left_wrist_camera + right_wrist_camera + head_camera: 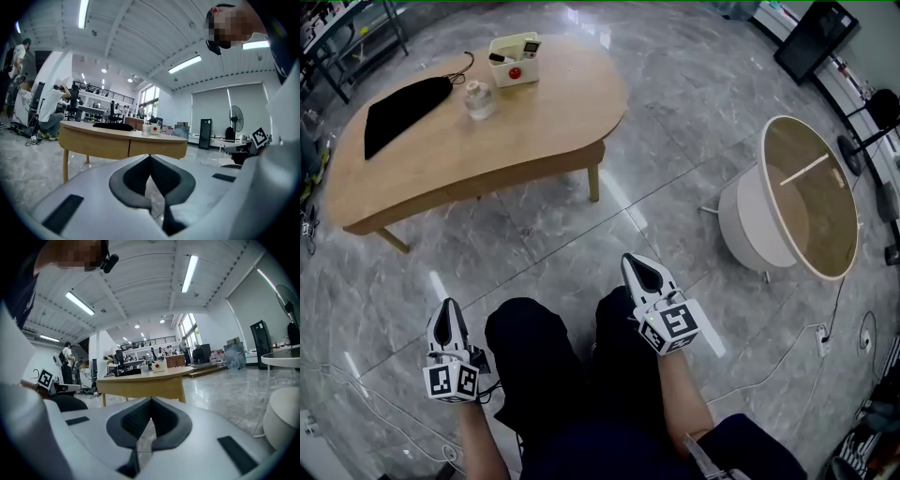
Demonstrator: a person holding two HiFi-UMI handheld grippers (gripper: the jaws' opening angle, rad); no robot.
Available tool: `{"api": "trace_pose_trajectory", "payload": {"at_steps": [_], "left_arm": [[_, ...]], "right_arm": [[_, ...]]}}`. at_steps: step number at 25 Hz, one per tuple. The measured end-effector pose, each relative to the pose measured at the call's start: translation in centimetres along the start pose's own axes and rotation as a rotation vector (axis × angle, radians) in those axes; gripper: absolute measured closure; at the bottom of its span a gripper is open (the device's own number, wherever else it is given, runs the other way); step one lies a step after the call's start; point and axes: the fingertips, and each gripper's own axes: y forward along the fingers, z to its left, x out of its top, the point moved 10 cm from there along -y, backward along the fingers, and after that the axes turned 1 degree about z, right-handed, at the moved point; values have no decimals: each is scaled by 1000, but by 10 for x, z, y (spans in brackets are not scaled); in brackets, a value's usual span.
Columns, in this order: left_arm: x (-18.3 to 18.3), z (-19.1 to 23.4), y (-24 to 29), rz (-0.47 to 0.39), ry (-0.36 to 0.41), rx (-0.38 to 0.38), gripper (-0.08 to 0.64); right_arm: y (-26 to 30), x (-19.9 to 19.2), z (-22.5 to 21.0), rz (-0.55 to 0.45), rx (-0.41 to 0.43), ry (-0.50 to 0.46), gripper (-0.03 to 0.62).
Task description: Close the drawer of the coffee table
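The wooden coffee table stands on the grey floor ahead and to the left. In the left gripper view the coffee table shows a vertical seam in its side panel, and the drawer front looks flush with it. The table also appears in the right gripper view. My left gripper rests by the person's left knee, shut and empty. My right gripper lies on the right knee, shut with nothing in it. Both are well short of the table.
On the table lie a black pouch, a glass jar and a white box with a red button. A round white side table stands to the right. Cables and a power strip run along the floor at right.
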Motion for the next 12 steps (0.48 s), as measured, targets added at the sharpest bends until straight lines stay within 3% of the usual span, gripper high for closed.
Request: {"api": "trace_pose_trajectory", "payload": {"at_steps": [8, 12], "left_arm": [[-8, 0, -1, 32, -9, -9, 535], [-7, -1, 1, 39, 14, -22, 535]], "right_arm": [[-2, 3, -4, 8, -2, -12, 566], [0, 3, -2, 35, -12, -90, 566]]}}
